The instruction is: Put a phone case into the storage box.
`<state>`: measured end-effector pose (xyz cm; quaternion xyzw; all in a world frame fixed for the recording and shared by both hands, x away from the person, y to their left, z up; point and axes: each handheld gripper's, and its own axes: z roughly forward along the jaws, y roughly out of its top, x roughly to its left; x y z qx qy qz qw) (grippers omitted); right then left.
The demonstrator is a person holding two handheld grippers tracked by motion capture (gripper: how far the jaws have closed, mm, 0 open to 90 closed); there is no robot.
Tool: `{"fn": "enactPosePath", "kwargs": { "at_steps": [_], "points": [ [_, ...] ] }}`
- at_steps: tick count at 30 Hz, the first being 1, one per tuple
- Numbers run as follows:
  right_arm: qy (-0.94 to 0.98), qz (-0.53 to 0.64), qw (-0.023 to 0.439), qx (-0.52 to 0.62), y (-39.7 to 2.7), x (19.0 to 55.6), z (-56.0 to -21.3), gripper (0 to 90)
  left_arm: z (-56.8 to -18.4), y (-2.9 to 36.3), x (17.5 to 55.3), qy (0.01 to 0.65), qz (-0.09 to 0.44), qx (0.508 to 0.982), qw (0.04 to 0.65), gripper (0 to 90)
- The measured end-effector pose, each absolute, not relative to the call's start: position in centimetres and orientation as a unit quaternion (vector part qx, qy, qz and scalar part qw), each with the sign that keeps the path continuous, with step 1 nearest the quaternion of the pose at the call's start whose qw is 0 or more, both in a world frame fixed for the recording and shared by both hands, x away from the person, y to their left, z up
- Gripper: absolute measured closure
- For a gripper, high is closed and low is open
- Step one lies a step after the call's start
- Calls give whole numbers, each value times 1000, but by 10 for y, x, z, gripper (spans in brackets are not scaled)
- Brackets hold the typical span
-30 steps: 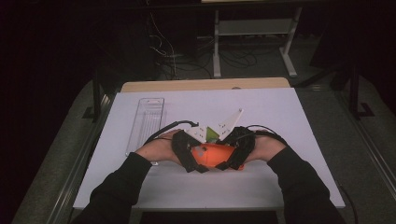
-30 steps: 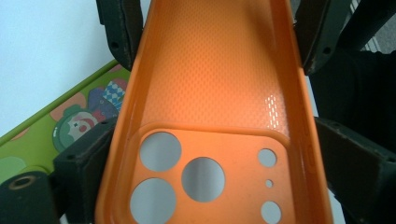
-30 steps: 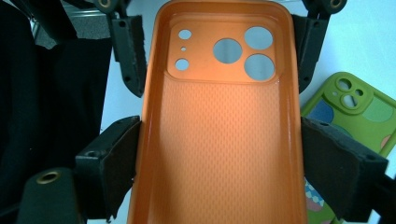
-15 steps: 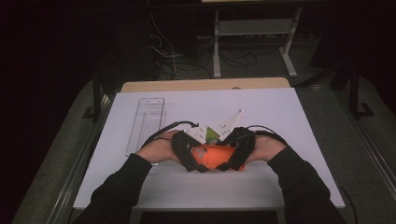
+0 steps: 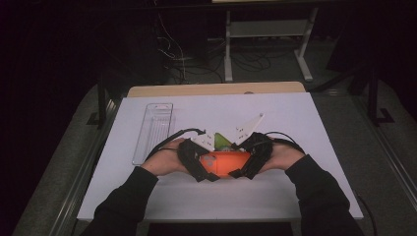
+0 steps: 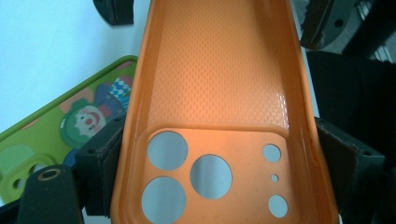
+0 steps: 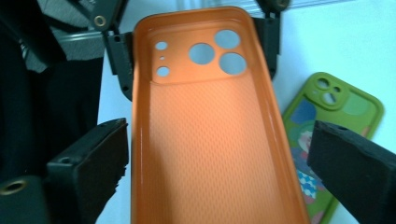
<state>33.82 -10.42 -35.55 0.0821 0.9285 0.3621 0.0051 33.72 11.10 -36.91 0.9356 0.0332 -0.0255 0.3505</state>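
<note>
little has shifted over the last second. the left gripper (image 6: 210, 177) stays clamped on the orange case (image 6: 215, 93); the right gripper (image 7: 219, 158) stands open astride it, pads clear. likely a handover or release, beside the green case (image 7: 327, 121).

Dim lab-like room: white-topped table (image 5: 295, 113), floor cables (image 5: 177, 59), metal stand (image 5: 268, 29) behind.

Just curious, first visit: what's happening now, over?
Left gripper clamped on orange phone case. Right gripper open around its other end. Green clown case lies beside.
</note>
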Motion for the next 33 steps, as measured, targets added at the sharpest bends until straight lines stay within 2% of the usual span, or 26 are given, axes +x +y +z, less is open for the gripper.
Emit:
{"fn": "enactPosePath", "kwargs": {
  "at_steps": [10, 12, 20, 33],
  "points": [
    [908, 385, 19, 161, -121, 344, -353, 7, -380, 121, 334, 98, -7, 931, 351, 158],
    [905, 385, 37, 175, -126, 346, -355, 7, -382, 123, 335, 104, 8, 930, 352, 158],
    [879, 403, 34, 251, -135, 344, -356, 7, -386, 131, 334, 152, 30, 923, 353, 157],
    [858, 398, 84, 313, -142, 334, -376, 7, -395, 134, 331, 209, 48, 908, 361, 157]
  ]
}}
